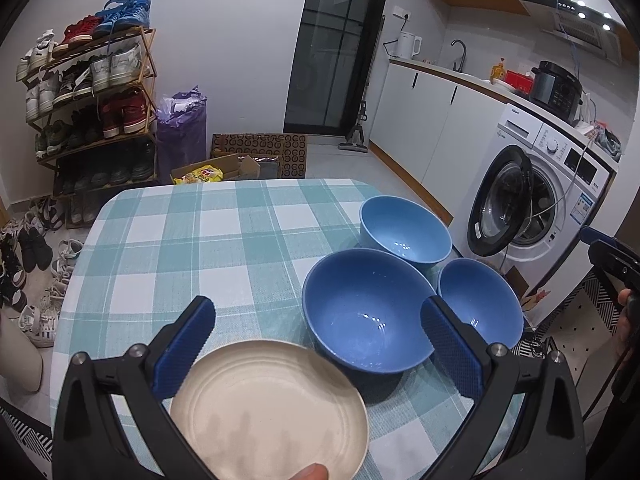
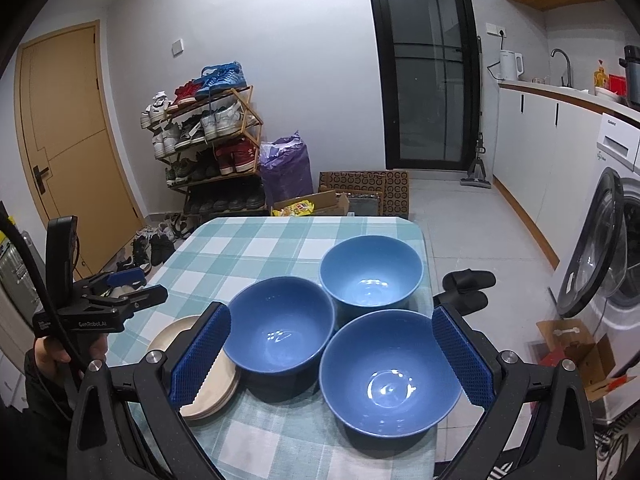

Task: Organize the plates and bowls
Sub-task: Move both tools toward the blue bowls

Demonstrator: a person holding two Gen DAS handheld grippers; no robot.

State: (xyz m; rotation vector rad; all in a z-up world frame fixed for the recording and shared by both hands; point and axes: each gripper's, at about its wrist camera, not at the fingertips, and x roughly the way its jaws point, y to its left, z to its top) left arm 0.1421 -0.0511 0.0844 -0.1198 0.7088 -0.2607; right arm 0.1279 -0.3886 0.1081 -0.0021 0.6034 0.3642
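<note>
On the checked tablecloth [image 2: 256, 248] three blue bowls sit bunched toward the lower right of both views, touching or nearly so: a light blue bowl [image 2: 371, 272] farthest back, a darker middle bowl [image 2: 280, 324] to its left, and a near bowl [image 2: 390, 372] at the bottom of the right wrist view. Just left of the middle bowl lies a short stack of cream plates [image 2: 208, 384], its right edge tucked against or slightly under that bowl's side. The right gripper [image 2: 330, 356] hangs over the near bowl with its fingers spread wide and nothing between them. The left gripper [image 1: 316, 344] is likewise spread and empty, held above the top plate [image 1: 268, 408], which fills the lower centre of the left wrist view; a fingertip shows at the bottom edge there. The bowls look like glazed ceramic or hard melamine, so stiff, smooth and probably slippery, and if ceramic, chippable when nested carelessly. The best hold is likely a pinch across the rim wall, one pad inside and one outside. The plates look thin and light; I would take the stack by its free left edge.
</note>
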